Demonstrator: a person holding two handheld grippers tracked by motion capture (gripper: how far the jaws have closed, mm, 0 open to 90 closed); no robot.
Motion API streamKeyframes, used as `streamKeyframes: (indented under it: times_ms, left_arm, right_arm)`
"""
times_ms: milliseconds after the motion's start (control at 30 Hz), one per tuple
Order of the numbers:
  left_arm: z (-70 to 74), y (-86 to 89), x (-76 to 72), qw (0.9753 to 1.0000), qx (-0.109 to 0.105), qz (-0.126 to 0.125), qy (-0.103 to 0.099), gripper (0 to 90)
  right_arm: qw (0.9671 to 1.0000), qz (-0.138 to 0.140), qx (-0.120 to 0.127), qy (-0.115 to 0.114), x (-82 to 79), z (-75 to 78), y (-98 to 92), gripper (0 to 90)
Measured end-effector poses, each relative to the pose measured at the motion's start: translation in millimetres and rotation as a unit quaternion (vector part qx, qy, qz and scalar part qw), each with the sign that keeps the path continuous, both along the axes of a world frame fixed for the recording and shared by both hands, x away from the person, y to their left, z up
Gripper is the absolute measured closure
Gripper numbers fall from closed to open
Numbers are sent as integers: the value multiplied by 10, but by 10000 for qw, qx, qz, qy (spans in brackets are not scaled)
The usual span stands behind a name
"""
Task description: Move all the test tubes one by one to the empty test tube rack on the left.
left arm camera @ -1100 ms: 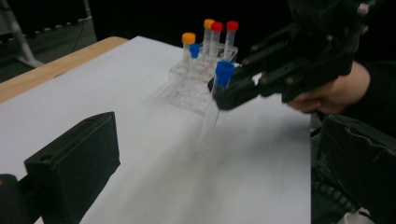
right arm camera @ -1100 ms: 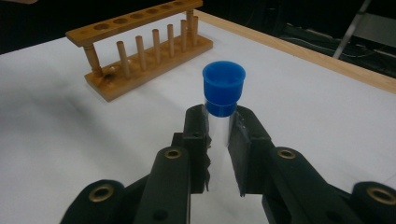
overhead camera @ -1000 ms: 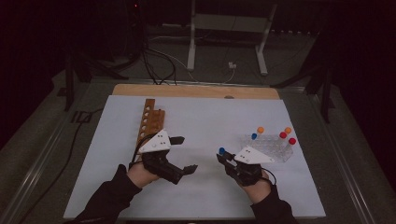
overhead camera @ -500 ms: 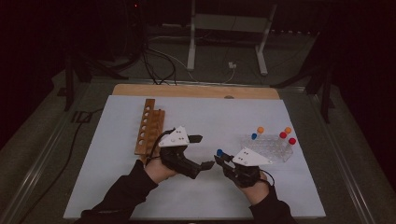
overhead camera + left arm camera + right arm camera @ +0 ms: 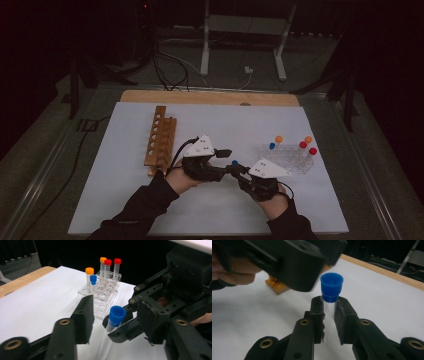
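Left gripper (image 5: 227,161) nearer blue-capped tube (image 5: 113,326)

Open mat (image 5: 120,200) — racks (image 5: 287,159) flanking

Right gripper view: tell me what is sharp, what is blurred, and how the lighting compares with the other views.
Right gripper view: the blue-capped clear plastic tube is sharp, the left gripper close above blurred. Left gripper view: its near jaws soft, the clear plastic rack crisp. High view: dim, surroundings dark, the white table mat brightest.
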State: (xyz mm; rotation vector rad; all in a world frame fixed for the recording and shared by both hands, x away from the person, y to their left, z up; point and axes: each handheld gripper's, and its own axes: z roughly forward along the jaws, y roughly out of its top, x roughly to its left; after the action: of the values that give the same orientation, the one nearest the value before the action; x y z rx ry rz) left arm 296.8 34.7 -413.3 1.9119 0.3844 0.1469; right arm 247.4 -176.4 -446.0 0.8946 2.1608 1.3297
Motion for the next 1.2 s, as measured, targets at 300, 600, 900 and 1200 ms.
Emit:
streamKeyframes:
  times_ms: [300,600,900,1200]
  left_arm:
    - [-54,-90,28,9997,238,-89,-40,674]
    - [-62,-111,25,9991,358,-94,-193,769]
    - [53,40,128,9990,248,256,-267,775]
    - [203,258,263,9977,215,559,-328,775]
  right_arm:
    - [10000,-2,10,-10,0,6,-1,769]
    - [10000,-28,78,51,7,4,-7,761]
    - [9996,-76,240,135,39,-4,-28,426]
    - [9988,53,443,186,60,10,-94,69]
